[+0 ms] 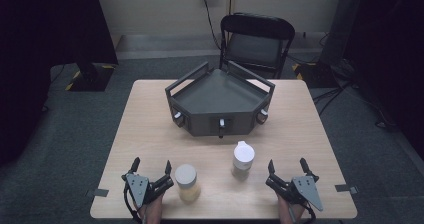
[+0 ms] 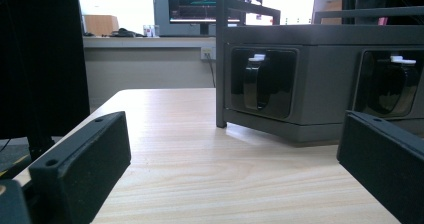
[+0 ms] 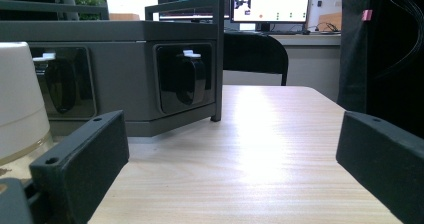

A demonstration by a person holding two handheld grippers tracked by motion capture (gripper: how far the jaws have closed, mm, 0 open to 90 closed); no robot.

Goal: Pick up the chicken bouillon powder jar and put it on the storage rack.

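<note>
A dark grey angular tray (image 1: 220,98) with raised rails and three knob-fronted faces stands at the table's middle back; its front faces show in the left gripper view (image 2: 320,79) and the right gripper view (image 3: 130,79). Two lidded jars stand in front of it: one with a flat grey lid and yellowish contents (image 1: 187,182), one with a white spouted lid (image 1: 243,160), whose white side shows at the left edge (image 3: 17,104). My left gripper (image 1: 151,166) rests open at the near left, beside the grey-lidded jar. My right gripper (image 1: 287,165) rests open at the near right. Nothing lies between either pair of jaws.
The light wooden table (image 1: 150,129) has bare surface around the jars and tray. A black folding chair (image 1: 257,39) stands behind the table. Cables and a stand base (image 1: 90,76) lie on the grey floor. Monitors (image 3: 270,1) sit on a far desk.
</note>
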